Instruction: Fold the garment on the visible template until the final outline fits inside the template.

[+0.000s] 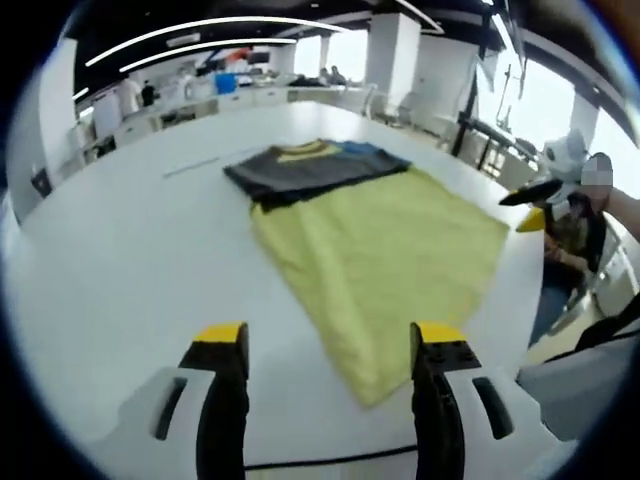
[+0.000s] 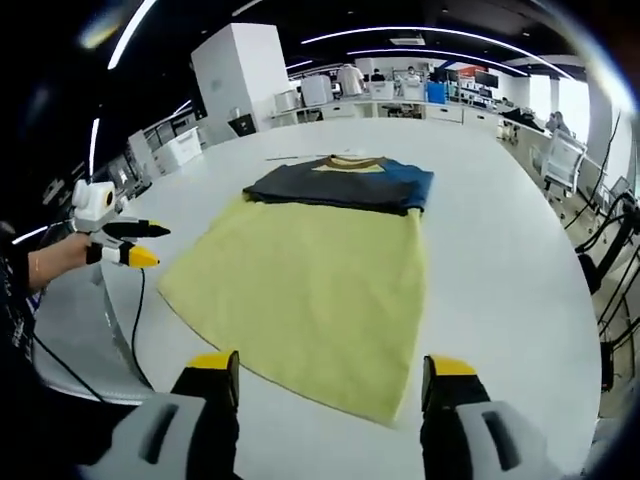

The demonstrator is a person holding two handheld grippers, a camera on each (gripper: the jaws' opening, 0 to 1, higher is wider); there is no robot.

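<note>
Claws (image 1: 331, 343) (image 2: 333, 372) apart above table, seemingly clear of garment (image 2: 320, 270).

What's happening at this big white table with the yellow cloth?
A person holds a pair of tongs in each hand over a white table. A yellow cloth lies flat, with a folded dark garment resting across its far end. Both the left tongs and the right tongs hover open near the cloth's near edge, gripping nothing.

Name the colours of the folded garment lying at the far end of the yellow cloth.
The garment is dark grey with a blue part and a yellow collar, clearest in the right gripper view.
</note>
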